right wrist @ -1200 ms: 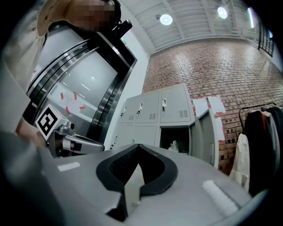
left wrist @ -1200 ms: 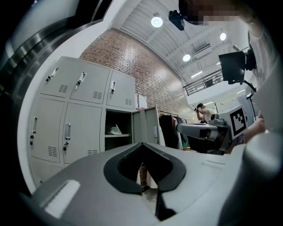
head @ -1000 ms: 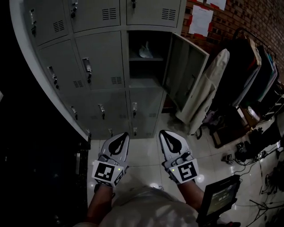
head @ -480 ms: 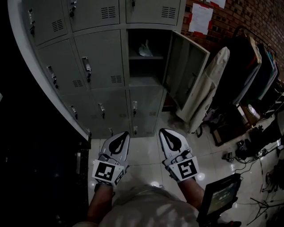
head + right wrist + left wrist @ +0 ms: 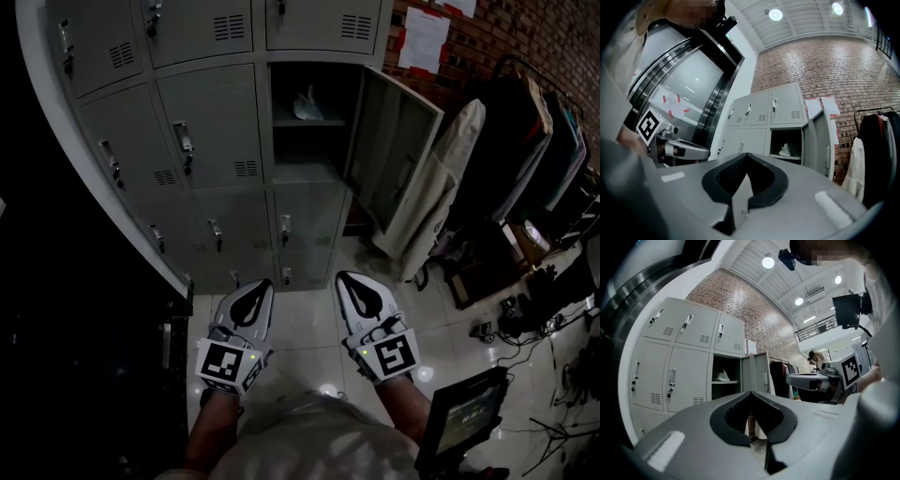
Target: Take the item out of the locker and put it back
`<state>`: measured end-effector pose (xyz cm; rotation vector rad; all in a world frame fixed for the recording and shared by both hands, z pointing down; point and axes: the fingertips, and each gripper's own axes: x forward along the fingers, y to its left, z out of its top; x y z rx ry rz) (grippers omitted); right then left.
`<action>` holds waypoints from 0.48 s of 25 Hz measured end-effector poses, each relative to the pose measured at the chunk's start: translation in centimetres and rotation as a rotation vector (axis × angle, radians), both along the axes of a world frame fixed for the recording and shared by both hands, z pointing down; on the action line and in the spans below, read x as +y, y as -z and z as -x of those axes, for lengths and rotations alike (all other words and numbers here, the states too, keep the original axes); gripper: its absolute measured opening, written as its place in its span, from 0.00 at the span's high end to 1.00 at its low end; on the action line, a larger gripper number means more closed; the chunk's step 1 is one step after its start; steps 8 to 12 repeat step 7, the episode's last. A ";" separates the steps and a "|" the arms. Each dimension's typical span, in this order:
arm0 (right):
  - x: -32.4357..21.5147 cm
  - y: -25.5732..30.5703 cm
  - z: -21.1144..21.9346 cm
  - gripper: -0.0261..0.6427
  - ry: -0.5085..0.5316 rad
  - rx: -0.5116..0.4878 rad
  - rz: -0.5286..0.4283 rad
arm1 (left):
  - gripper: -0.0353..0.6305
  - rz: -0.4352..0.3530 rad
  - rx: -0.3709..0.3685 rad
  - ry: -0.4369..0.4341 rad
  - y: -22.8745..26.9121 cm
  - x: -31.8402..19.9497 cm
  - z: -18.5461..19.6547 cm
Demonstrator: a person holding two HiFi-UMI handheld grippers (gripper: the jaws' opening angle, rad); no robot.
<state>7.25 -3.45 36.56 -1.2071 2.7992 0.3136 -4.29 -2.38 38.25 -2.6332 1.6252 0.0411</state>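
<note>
A white crumpled item [image 5: 307,105] lies on the upper shelf of the open grey locker [image 5: 305,164]; its door [image 5: 394,159] is swung out to the right. Both grippers are held low, side by side, well short of the locker and pointing at it. My left gripper [image 5: 255,284] is shut with nothing in it, and so is my right gripper [image 5: 349,278]. In the left gripper view the item [image 5: 723,376] shows beyond the shut left gripper [image 5: 750,393]. In the right gripper view the item [image 5: 785,150] sits above the shut right gripper [image 5: 747,155].
Shut locker doors [image 5: 206,131] fill the wall left of and below the open one. Clothes hang on a rack [image 5: 525,150] at the right, with cables and gear [image 5: 525,319] on the tiled floor. A dark screen [image 5: 464,417] stands at the lower right.
</note>
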 end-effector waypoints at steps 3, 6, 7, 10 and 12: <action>-0.2 -0.1 0.4 0.96 0.001 0.010 0.007 | 0.94 0.002 -0.004 -0.001 -0.1 0.0 0.3; -0.6 -0.2 2.0 0.96 0.035 0.028 0.012 | 0.94 0.000 -0.004 0.037 0.4 0.1 1.9; -0.7 -0.2 2.7 0.96 0.050 0.033 0.014 | 0.94 -0.001 -0.004 0.055 0.6 0.3 2.6; -0.7 -0.2 2.7 0.96 0.050 0.033 0.014 | 0.94 -0.001 -0.004 0.055 0.6 0.3 2.6; -0.7 -0.2 2.7 0.96 0.050 0.033 0.014 | 0.94 -0.001 -0.004 0.055 0.6 0.3 2.6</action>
